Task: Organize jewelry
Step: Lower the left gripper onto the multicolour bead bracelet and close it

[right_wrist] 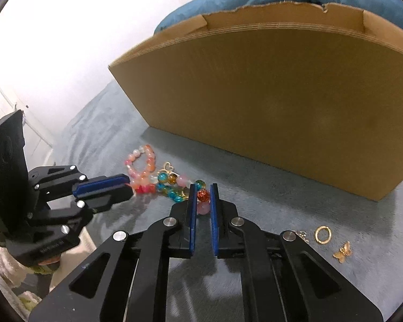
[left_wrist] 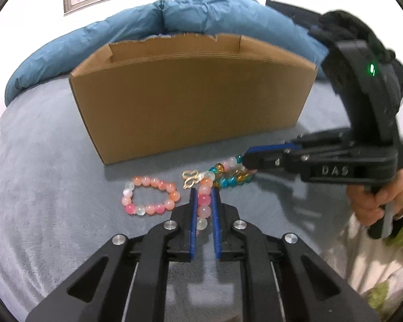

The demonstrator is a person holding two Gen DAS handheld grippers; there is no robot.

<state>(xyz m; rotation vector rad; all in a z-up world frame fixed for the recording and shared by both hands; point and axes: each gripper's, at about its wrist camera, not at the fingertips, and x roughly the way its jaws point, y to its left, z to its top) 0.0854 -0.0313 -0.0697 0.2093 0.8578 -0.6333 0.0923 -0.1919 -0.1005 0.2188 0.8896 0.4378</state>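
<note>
left tongs point(left_wrist: 203, 190) pinching pink bracelet point(left_wrist: 203, 204) | right tongs point(right_wrist: 203, 186) pinching multicolour bracelet point(right_wrist: 172, 187) | purpose: likely separating them for box point(left_wrist: 190, 102)

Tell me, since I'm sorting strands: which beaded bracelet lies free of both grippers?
The pink-and-orange bracelet lying as an open ring left of the left hand-held gripper; the other strands are pinched.

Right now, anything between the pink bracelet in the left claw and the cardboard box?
Only the near wall of the cardboard box, so the pink bracelet in the left claw must go over it. A gold charm lies just ahead.
</note>
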